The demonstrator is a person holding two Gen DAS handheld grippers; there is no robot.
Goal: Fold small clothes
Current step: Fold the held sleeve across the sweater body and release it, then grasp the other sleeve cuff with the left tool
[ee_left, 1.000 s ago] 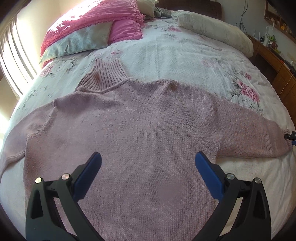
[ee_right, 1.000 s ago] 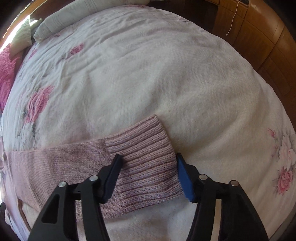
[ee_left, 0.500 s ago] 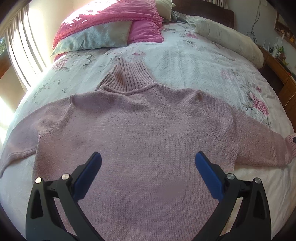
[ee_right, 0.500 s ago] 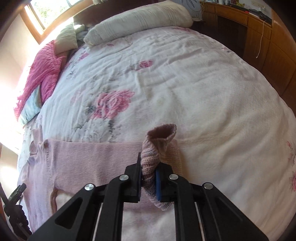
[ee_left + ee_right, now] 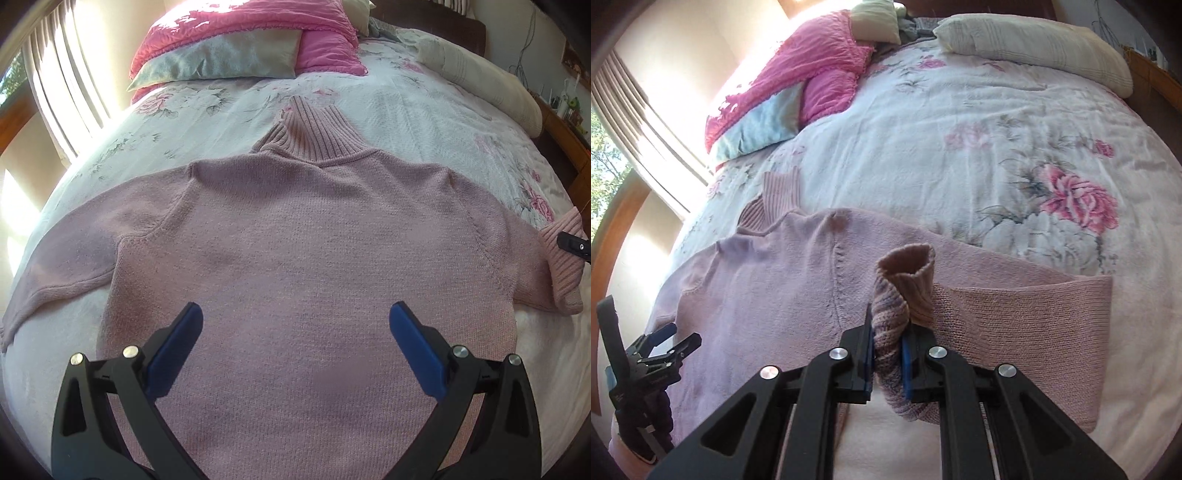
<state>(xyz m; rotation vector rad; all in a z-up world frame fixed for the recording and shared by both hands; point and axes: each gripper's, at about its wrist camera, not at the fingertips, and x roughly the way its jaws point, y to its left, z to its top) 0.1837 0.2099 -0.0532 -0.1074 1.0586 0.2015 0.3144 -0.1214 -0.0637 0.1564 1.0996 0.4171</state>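
A dusty-pink knit turtleneck sweater [image 5: 295, 240] lies flat on the bed, collar [image 5: 314, 136] pointing away, one sleeve stretched out to the left. My left gripper [image 5: 295, 332] hovers open over the sweater's lower body, blue pads wide apart. My right gripper [image 5: 888, 350] is shut on the ribbed cuff [image 5: 905, 280] of the other sleeve, lifted and carried in over that sleeve [image 5: 1015, 317], which doubles back toward the body [image 5: 768, 280]. In the left wrist view the cuff [image 5: 561, 251] shows at the right edge, with part of the right gripper. The left gripper [image 5: 665, 343] also appears at the right wrist view's left edge.
A white floral bedspread [image 5: 406, 122] covers the bed. Pink and grey pillows [image 5: 240, 48] and a long cream bolster [image 5: 480, 81] lie at the head. Sunlit curtains [image 5: 62, 85] hang at left; wooden furniture [image 5: 565, 147] stands at right.
My right gripper shut on the sleeve cuff, lifted it and carried it inward over the sleeve. The left gripper stayed open above the sweater while its view shifted slightly.
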